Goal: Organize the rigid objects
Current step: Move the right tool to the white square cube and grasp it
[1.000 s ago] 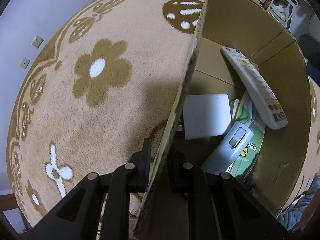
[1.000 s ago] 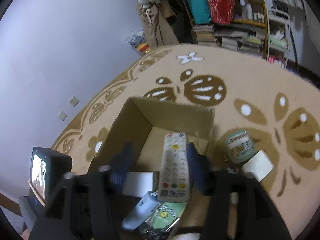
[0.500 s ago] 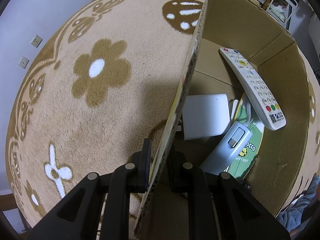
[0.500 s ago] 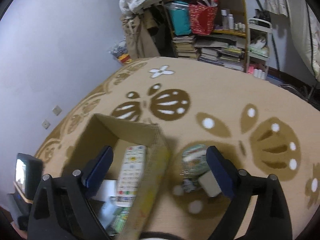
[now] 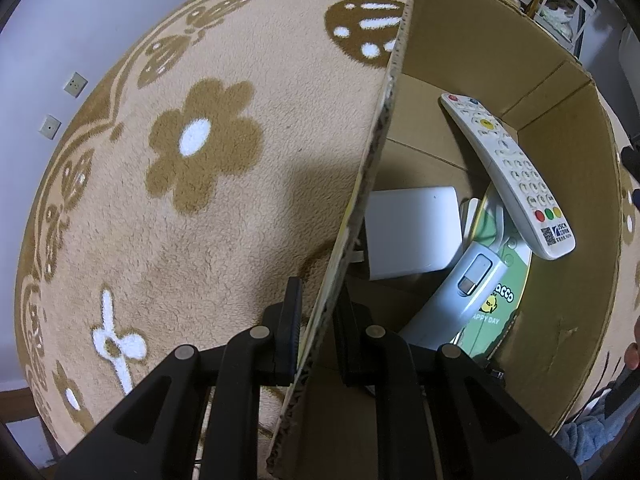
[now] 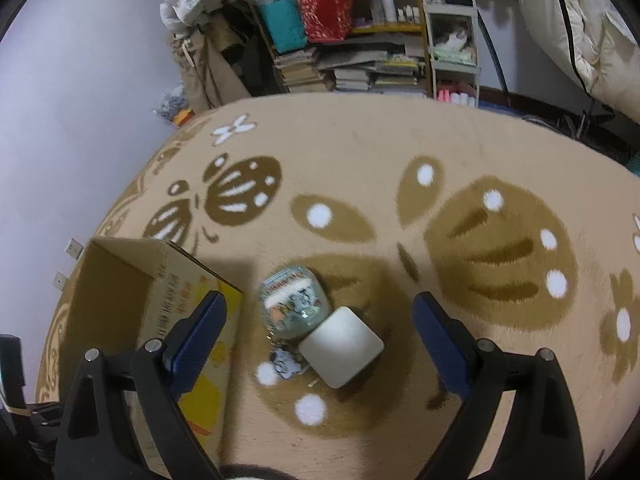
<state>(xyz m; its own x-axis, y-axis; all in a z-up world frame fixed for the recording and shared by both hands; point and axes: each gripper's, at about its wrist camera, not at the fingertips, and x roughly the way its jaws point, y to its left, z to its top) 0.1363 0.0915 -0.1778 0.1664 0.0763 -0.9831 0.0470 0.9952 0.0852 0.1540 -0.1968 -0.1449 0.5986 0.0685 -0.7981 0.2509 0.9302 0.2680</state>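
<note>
The left gripper [image 5: 318, 332] is clamped on the near wall of the box [image 5: 568, 264], one black finger outside on the rug side, the other inside, with the cardboard edge pinched between them. Just past the inner finger, inside the box, a grey device [image 5: 460, 292] lies slanting over a green card [image 5: 500, 304] printed with a small yellow figure. Beside them, against the gripped wall, lies a flat white slab [image 5: 412, 236]. A white remote [image 5: 516, 176] leans above these, its lower end with red, yellow and green buttons near the right wall and its upper end pointing toward the far corner. Left of the box, the rug [image 5: 168, 216] spreads out, beige with brown flowers, up to a pale wall with two sockets [image 5: 60, 104].

The right gripper [image 6: 320, 328] has its jaws wide apart, blue pads on either side, with nothing pressed between them. It hangs over the rug to the right of the box [image 6: 116, 292], whose outer face shows yellow print. Between the pads, on the rug, a white square block [image 6: 342, 346] lies tilted on a corner, touching a clear jar [image 6: 294, 300] with a printed label that lies on its side just behind it. A small patterned piece [image 6: 286, 362] lies at the block's left edge; I cannot tell what it is. Farther off, the rug runs to a cluttered shelf [image 6: 348, 40] holding stacked books, a teal bin and a red bag, with a small white rack [image 6: 454, 52] to its right.
</note>
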